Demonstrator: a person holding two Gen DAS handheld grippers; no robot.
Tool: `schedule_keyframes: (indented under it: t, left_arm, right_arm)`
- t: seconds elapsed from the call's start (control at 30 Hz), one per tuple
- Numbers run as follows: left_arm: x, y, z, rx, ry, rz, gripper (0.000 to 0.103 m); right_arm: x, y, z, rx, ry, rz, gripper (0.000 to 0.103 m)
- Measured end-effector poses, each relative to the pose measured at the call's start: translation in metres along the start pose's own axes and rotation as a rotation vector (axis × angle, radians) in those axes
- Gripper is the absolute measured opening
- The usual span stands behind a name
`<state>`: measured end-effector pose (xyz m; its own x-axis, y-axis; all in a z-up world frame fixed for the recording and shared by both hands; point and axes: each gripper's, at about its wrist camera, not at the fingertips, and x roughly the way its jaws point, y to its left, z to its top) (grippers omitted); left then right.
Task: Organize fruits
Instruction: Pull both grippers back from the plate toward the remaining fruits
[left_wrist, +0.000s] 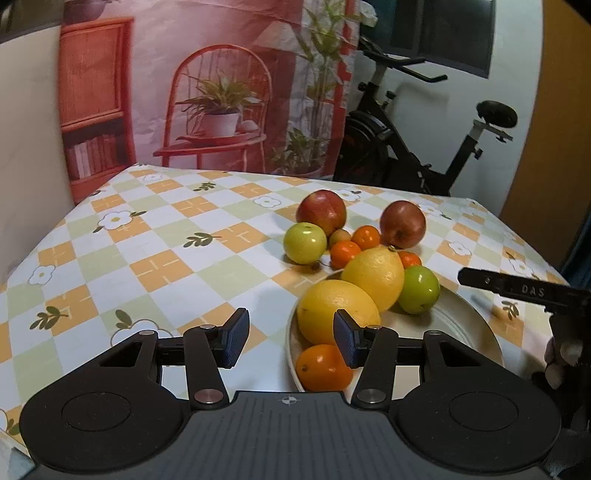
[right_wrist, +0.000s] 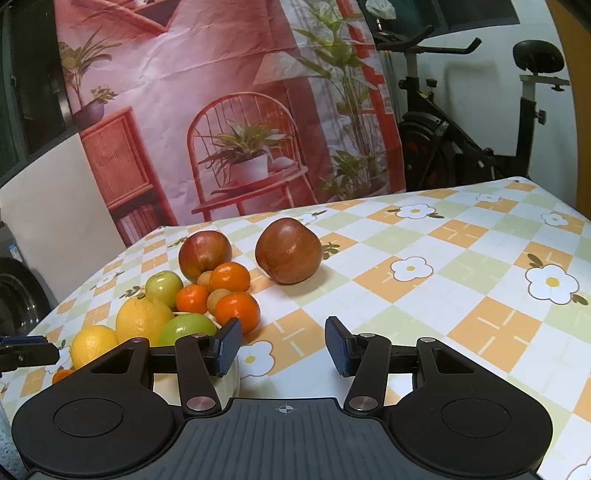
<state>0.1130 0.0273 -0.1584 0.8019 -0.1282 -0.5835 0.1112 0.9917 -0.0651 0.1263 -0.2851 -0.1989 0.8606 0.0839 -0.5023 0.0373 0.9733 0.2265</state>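
We find both sets of tongs released, with nothing between the pads. The left tongs (left_wrist: 291, 338) hover over the near-left rim of the white plate (left_wrist: 465, 325), their right pad in front of a lemon (left_wrist: 334, 310). The right tongs (right_wrist: 283, 345) hover over bare checked tabletop (right_wrist: 461, 258), just right of the plate. The plate sits toward the near edge of the tabletop and holds two lemons, the second (left_wrist: 375, 280) leaning behind the first, a green apple (left_wrist: 419, 290) and an orange (left_wrist: 323, 367) at its near rim. Just beyond the plate, on the tabletop, we see a second green apple (left_wrist: 304, 243), several small mandarins (left_wrist: 365, 236) and two small tan fruits (right_wrist: 218, 299) clustered together. Two red apples lie farther back: one (left_wrist: 321, 211) touches the cluster, the other (right_wrist: 288, 250) stands apart to its right.
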Motion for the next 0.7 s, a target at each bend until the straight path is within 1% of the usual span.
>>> schedule_keyframes:
  t: [0.27,0.43,0.57,0.7]
  left_arm:
    - [0.001,0.003,0.0,-0.021,0.001,0.01,0.053]
    - [0.002,0.01,0.005,-0.053,0.003,0.023,0.053]
    - [0.001,0.02,0.019,-0.052,-0.023,0.054,0.053]
    - [-0.001,0.031,0.04,-0.066,-0.059,0.076,0.053]
  right_arm:
    - [0.001,-0.001,0.0,0.007,0.0,0.004,0.048]
    - [0.004,-0.002,0.003,0.022,0.022,0.01,0.048]
    - [0.01,-0.008,0.009,0.065,0.055,0.014,0.048]
    - [0.018,-0.009,0.021,0.088,0.086,0.026,0.048]
